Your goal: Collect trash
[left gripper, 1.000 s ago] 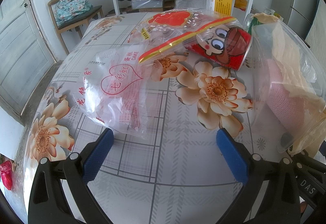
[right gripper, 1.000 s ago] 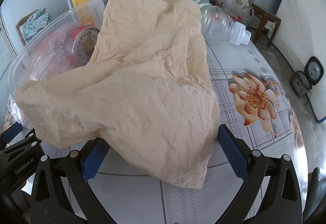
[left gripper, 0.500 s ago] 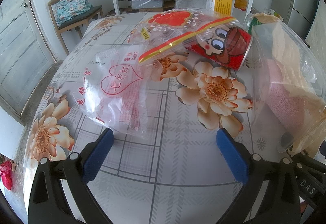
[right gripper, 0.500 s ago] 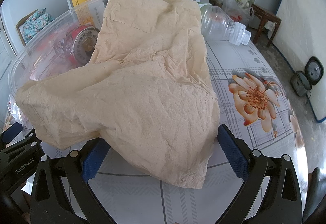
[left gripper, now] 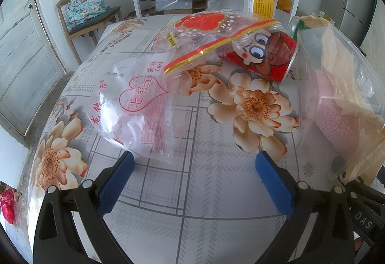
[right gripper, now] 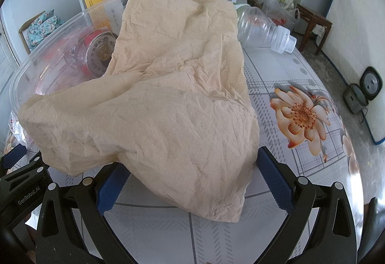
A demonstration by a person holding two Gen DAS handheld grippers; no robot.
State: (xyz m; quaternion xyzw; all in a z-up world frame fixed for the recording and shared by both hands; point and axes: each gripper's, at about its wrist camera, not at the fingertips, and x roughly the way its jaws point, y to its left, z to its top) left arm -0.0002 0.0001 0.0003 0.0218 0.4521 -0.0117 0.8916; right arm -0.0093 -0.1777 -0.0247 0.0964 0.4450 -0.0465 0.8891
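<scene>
Left tongs wide open, empty, hovering over floral tabletop just short of clear cake bag; red snack can lying on its side beyond. Right tongs spread wide, gripping nothing, crumpled beige paper draped between fingers and over clear plastic bin. Empty clear bottle on its side behind paper.

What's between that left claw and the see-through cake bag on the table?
Nothing visible. The left gripper is open, and only bare tablecloth lies between it and the cake bag, whose near edge lies just ahead of the left fingertip.
</scene>
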